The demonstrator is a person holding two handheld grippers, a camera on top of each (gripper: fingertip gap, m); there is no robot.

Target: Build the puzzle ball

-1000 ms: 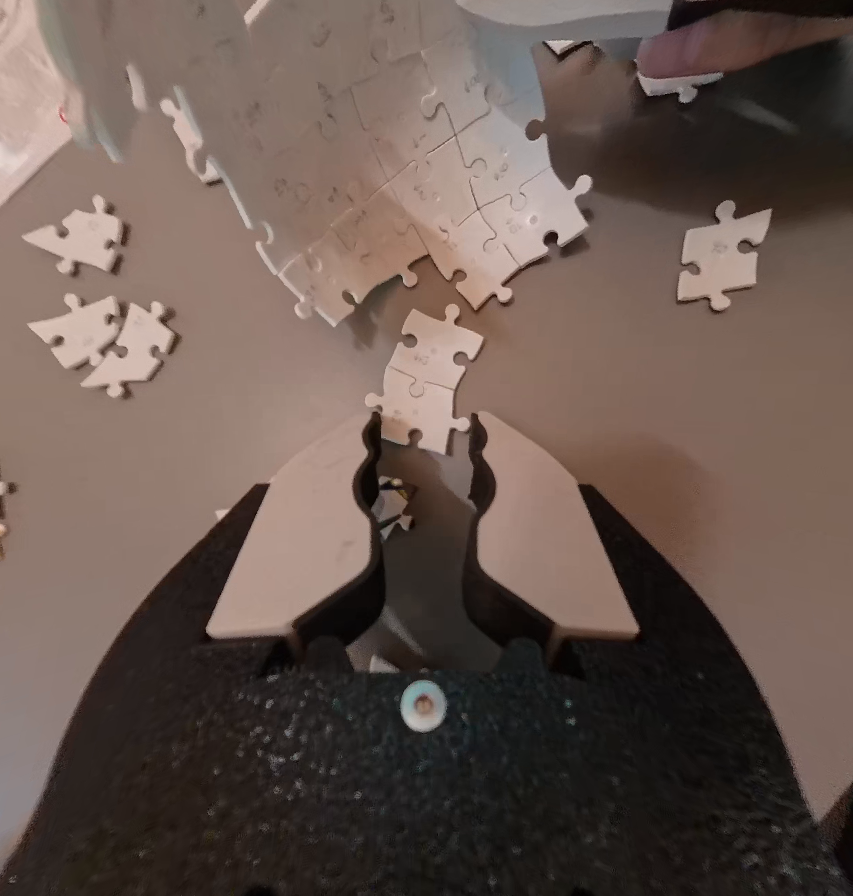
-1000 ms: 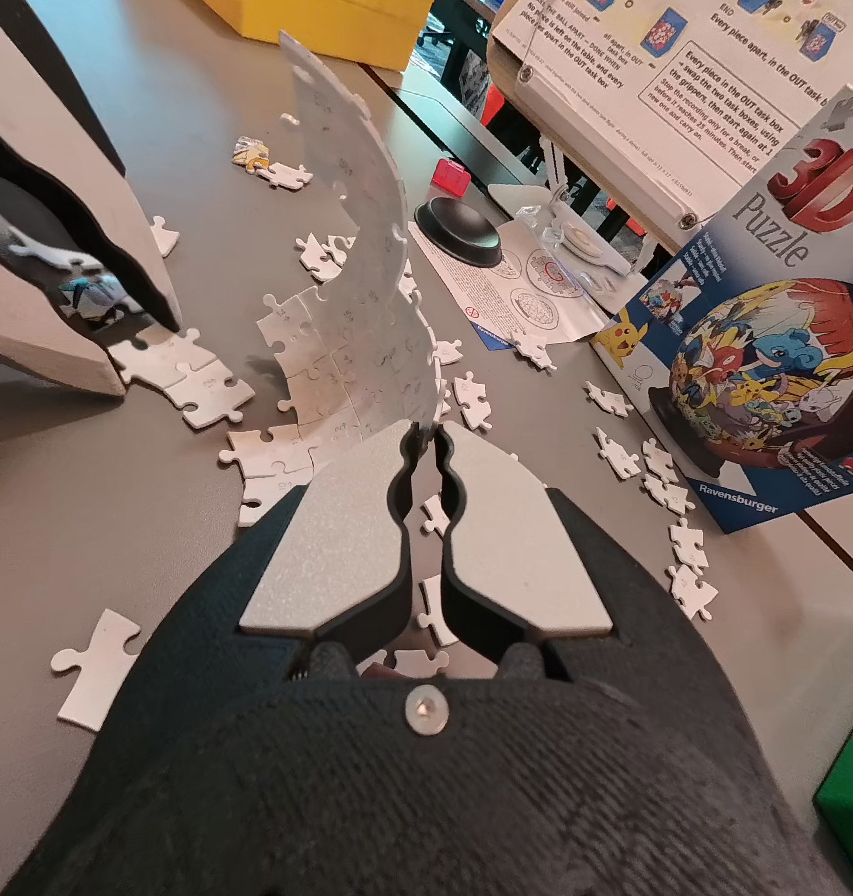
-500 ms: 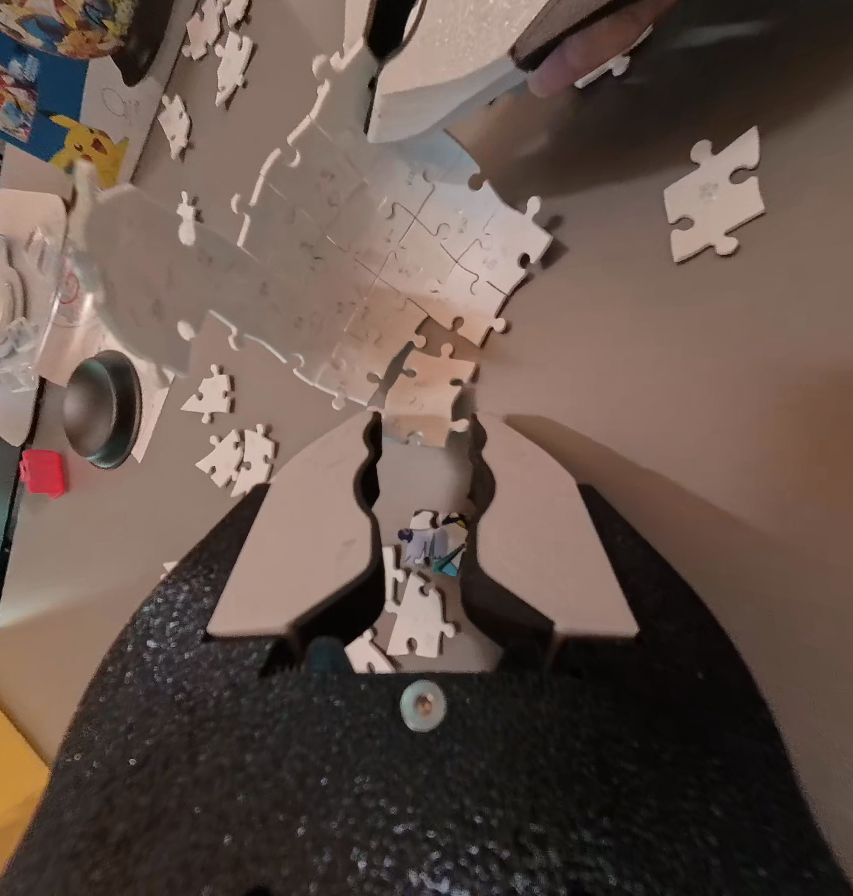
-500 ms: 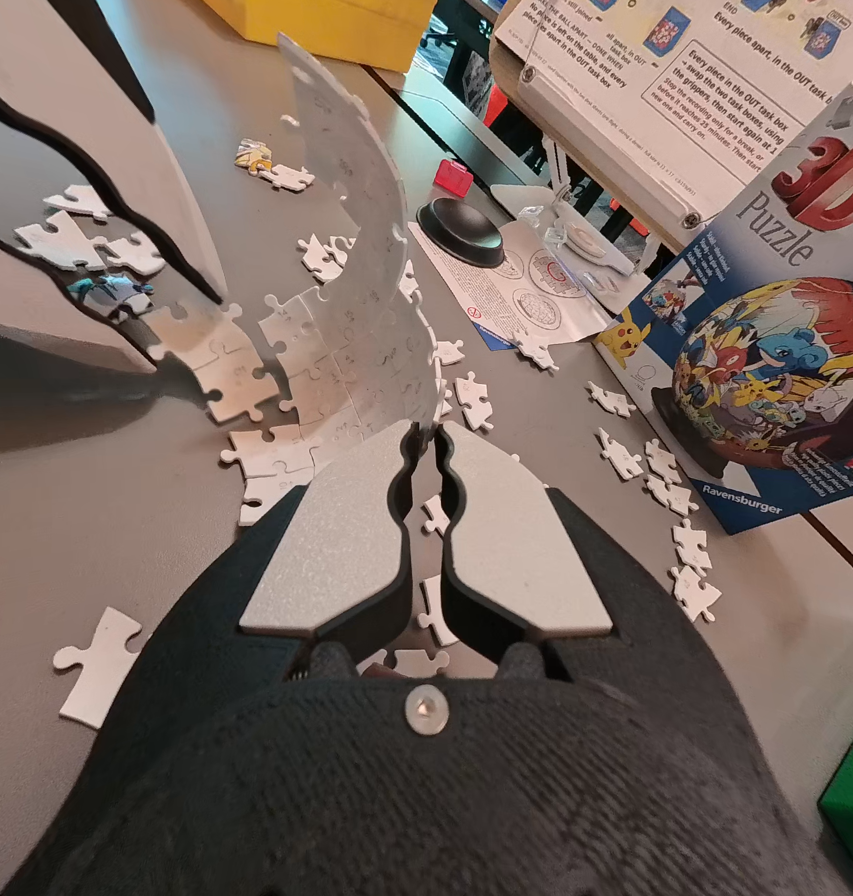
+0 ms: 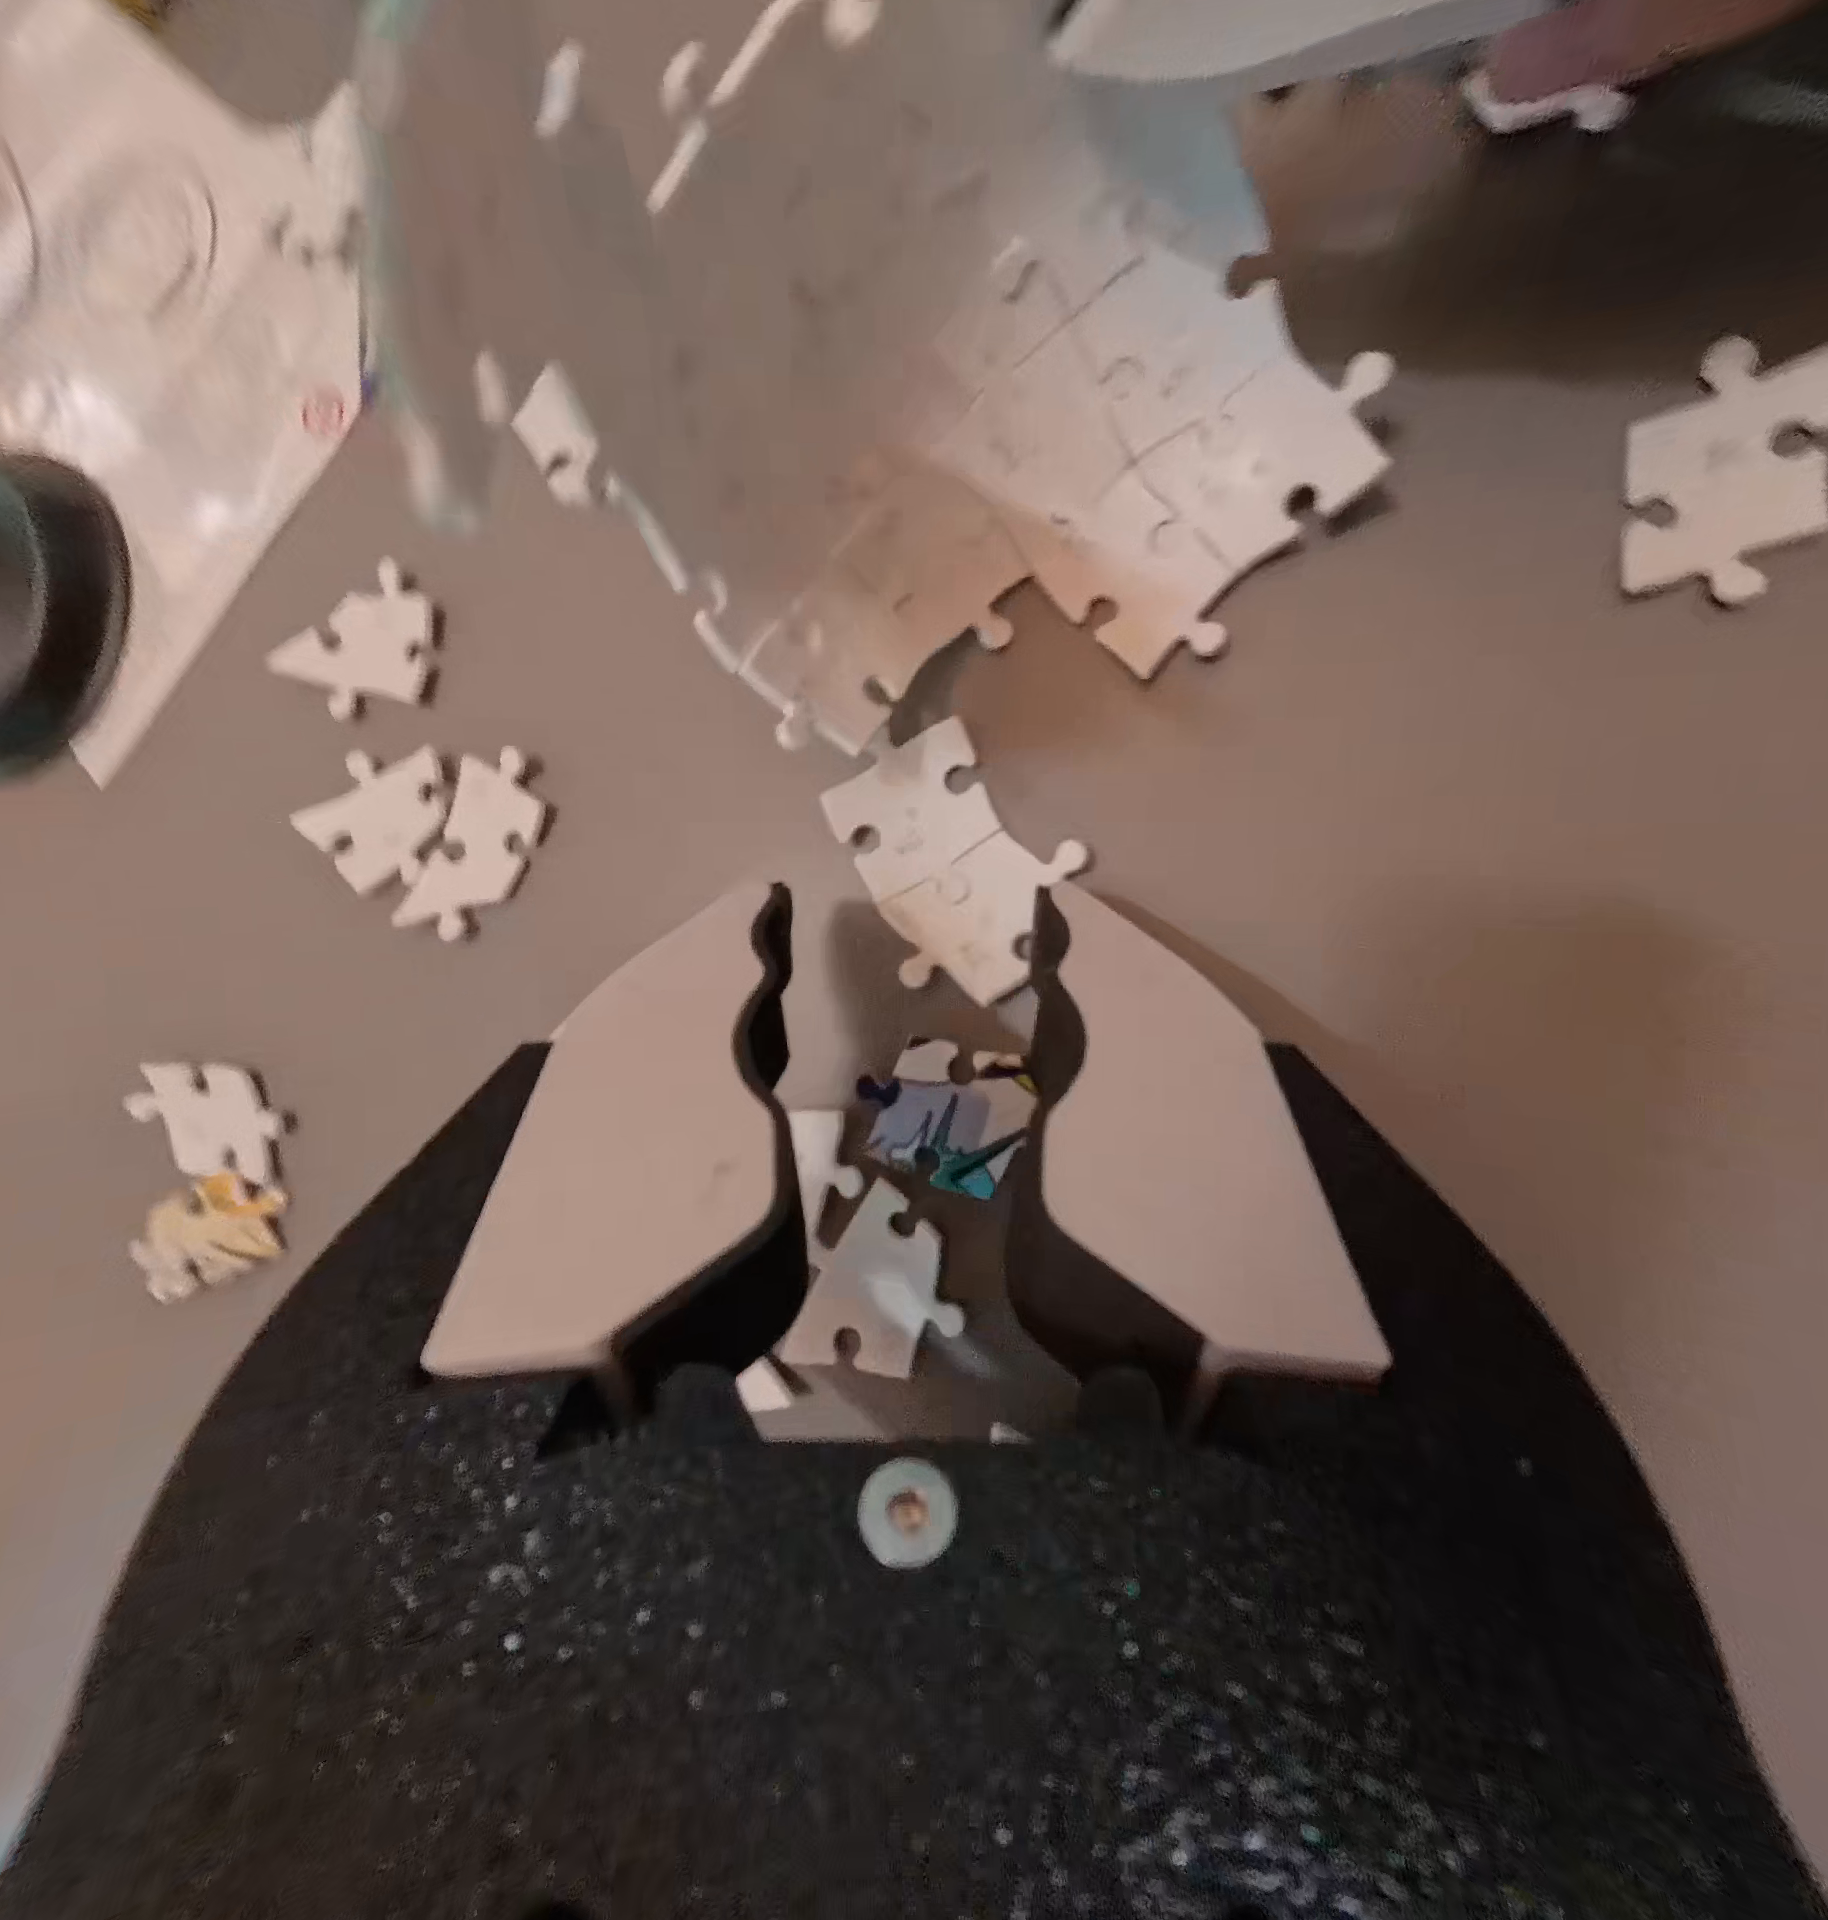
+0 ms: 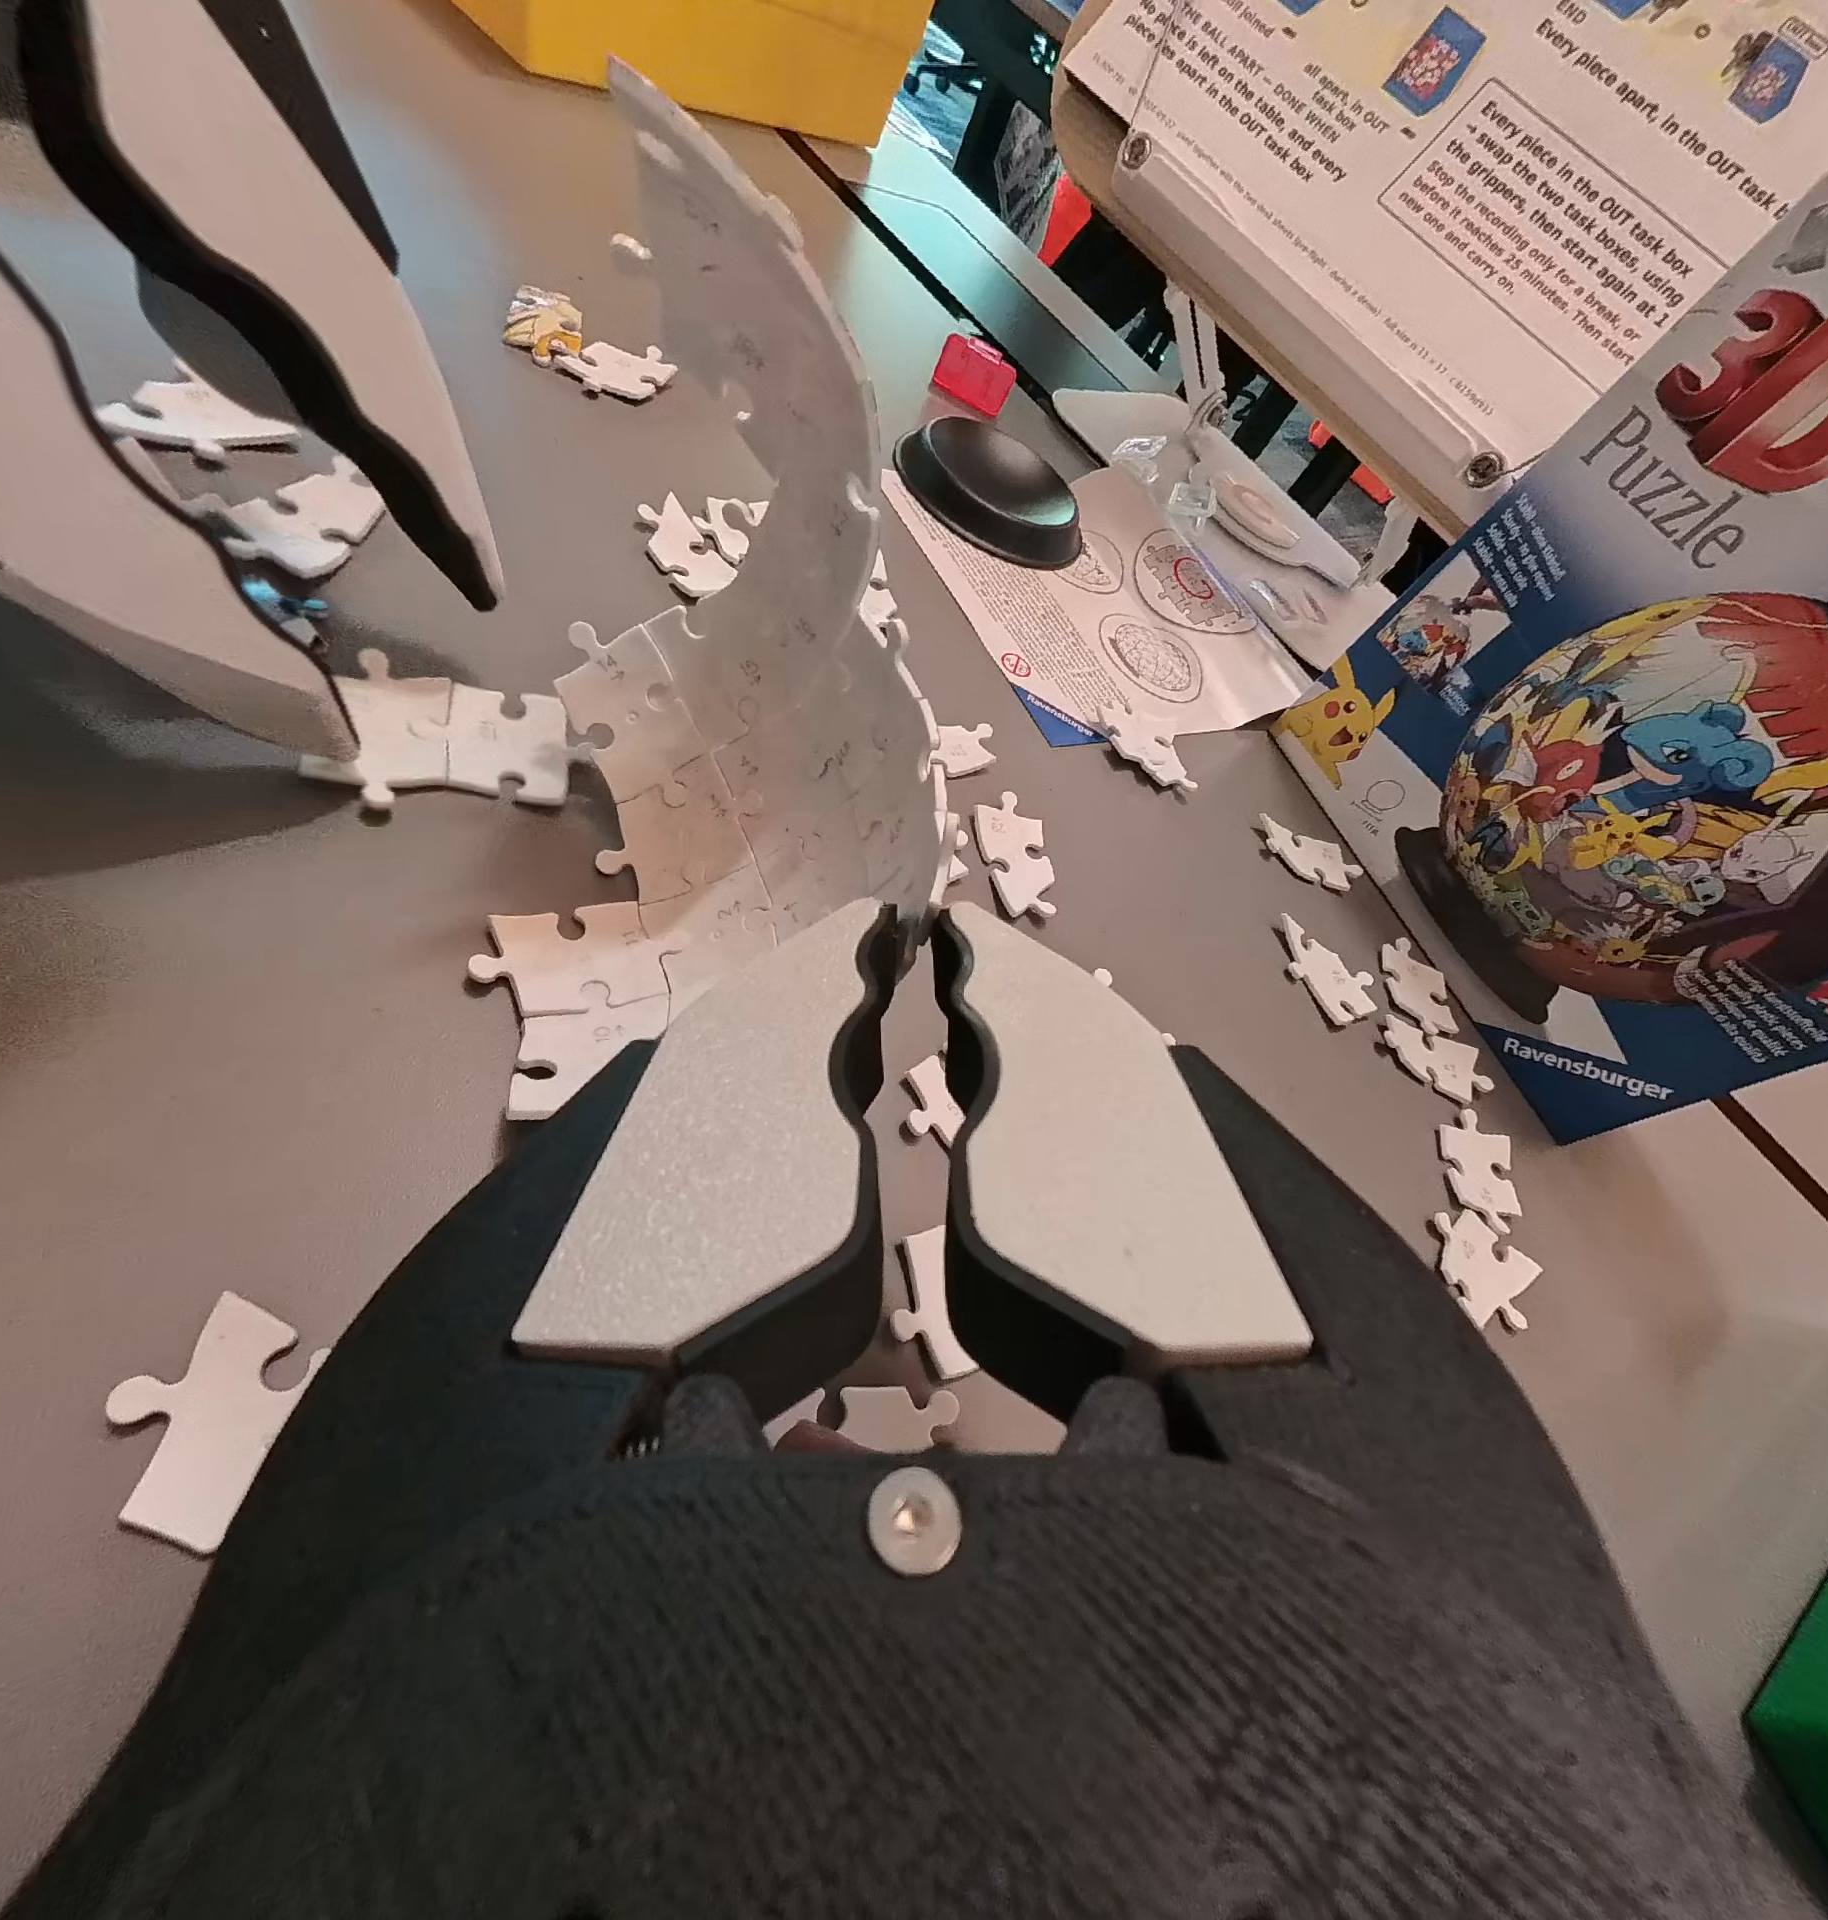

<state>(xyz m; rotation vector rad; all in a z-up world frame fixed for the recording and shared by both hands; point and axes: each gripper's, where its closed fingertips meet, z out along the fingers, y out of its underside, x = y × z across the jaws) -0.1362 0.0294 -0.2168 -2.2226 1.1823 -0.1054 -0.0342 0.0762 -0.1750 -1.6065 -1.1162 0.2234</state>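
The right tongs are nearly closed, pinching the lower edge of a curved, half-built puzzle shell standing on the grey worktop. Its long axis rises upward, its blank hollow side facing left. The left tongs are open around a joined pair of pieces lying flat, not squeezing it. The left wrist view is blurred. Loose pieces and the puzzle box lie right.

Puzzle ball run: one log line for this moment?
right tool: shut on curved shell section, held upright | left tool: open, pushing joined two-piece strip on the table toward the shell's edge | join: not yet made
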